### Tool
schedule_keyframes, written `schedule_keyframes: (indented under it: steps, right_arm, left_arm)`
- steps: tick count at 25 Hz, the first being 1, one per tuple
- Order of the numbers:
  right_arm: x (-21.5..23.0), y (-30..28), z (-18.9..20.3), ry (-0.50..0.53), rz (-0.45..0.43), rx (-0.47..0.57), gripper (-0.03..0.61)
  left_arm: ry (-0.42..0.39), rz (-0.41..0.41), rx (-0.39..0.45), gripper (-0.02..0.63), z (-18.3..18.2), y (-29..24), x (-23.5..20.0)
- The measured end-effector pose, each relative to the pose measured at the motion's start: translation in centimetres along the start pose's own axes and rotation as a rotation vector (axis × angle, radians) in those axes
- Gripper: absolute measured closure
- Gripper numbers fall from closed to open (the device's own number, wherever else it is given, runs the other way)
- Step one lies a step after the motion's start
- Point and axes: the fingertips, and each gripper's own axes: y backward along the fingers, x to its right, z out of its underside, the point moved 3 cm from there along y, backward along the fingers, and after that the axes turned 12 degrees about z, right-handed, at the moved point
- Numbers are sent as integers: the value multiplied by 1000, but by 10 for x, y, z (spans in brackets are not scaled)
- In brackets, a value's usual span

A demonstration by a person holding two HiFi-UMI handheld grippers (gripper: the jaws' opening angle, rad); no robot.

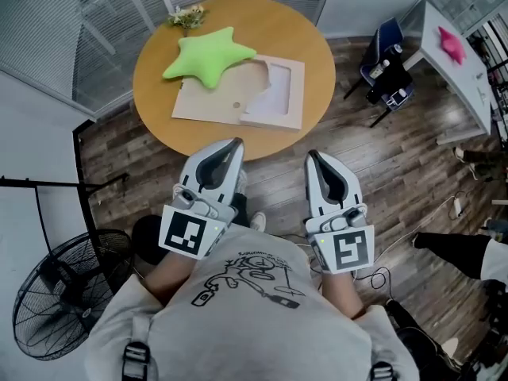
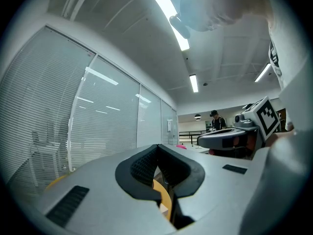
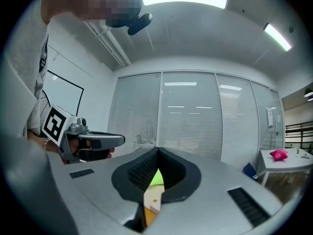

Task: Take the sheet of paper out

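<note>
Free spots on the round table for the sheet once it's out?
Widest bare wood: far right of the table, between the envelope and the rim. Narrower strips along the near edge and left of the star cushion. Middle is crowded: cushion overlaps envelope; flowers at far rim.

Person wears a light grey short-sleeved T-shirt [image 1: 246, 316] printed with a black line drawing and small lettering. Dark webbing straps with grey buckles [image 1: 136, 360] show at both shoulders. Left gripper [image 1: 235, 144] and right gripper [image 1: 311, 157]: pale grey tapered plastic shells, each with a black inset along the top. Each carries a white cube with black square markers [image 1: 190, 233] at the rear. Black ribbed rubber pads [image 2: 142, 165] line the jaws; black slotted vents [image 3: 248, 204] mark the shells.
</note>
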Motion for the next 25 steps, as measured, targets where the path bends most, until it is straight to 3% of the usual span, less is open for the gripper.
schedule_keyframes:
  steps: [25]
  right_arm:
    - [15, -143, -4, 1, 39, -1, 574]
  left_arm:
    - [37, 64, 4, 600, 12, -80, -130]
